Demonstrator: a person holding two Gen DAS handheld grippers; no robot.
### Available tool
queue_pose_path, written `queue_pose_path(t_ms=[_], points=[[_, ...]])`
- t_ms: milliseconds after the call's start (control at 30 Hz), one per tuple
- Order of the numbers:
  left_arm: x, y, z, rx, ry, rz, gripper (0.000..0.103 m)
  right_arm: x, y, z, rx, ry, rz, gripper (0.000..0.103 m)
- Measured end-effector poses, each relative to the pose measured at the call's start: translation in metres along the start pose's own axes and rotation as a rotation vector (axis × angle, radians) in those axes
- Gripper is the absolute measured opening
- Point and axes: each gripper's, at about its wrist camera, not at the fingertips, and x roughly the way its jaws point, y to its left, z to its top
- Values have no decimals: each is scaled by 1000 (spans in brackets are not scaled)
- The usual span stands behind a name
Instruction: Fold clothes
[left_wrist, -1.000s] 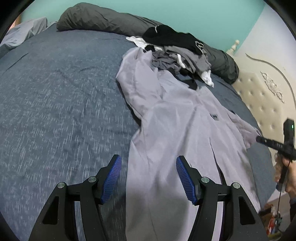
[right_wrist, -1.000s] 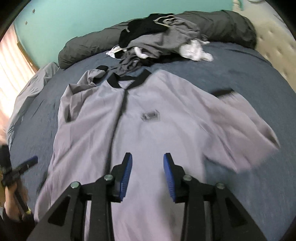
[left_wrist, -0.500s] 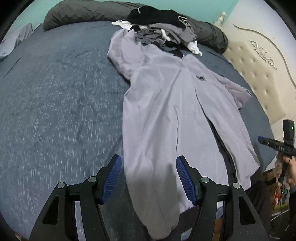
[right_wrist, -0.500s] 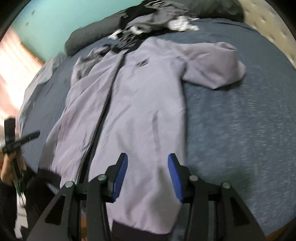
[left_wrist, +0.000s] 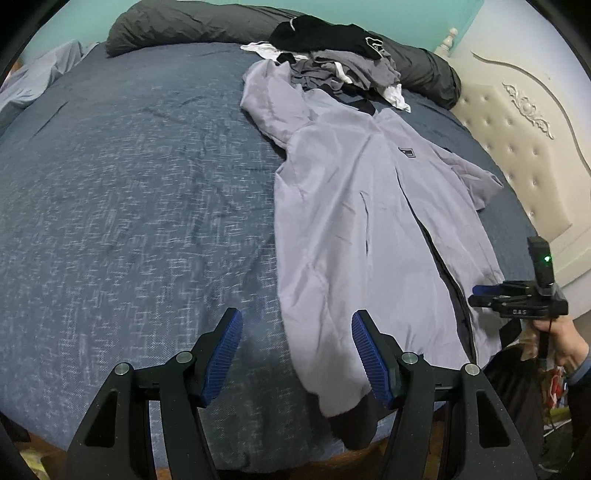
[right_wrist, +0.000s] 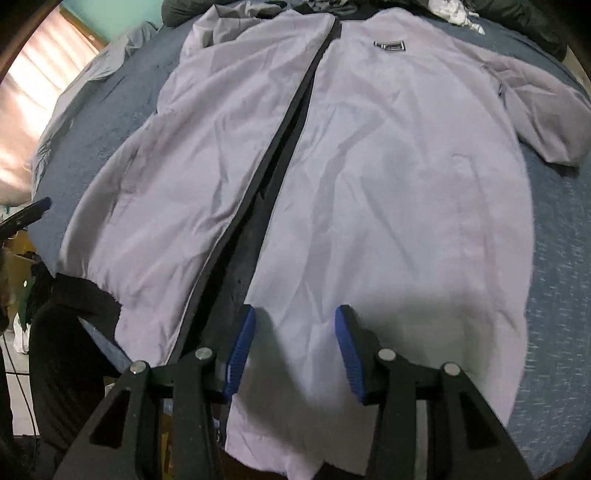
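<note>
Item: lilac zip jacket (right_wrist: 388, 177), front up, zip parted, spread lengthwise on the blue bedspread (left_wrist: 129, 192), hem at the bed's near edge, collar toward a heap of dark clothes (left_wrist: 332, 55) at the far edge.

Left gripper (left_wrist: 297, 354): jaws apart, empty, over the hem's left corner.

Right gripper (right_wrist: 293, 354): jaws just closing, still apart, jacket cloth beneath, not pinched.

Lilac zip jacket (right_wrist: 388, 177), unzipped, spread flat, front up, hem overhanging bed edge
</note>
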Motion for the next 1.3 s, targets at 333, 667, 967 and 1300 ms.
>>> queue_pose_path(t_ms=[333,667,967,1300], points=[[-6,9,-6,-16,-5,-2,66,-27,-8,5,98,-116,181,2],[-10,8,-8,-18,-15,-17,66,-11,13,14,11,-3,31,41],[-11,2,-10,-6,-13,-32,66,23,16,4,9,32,-26,16],[-9,2,-7,-17,-10,-45,66,-22,-1,24,137,-119,161,8]])
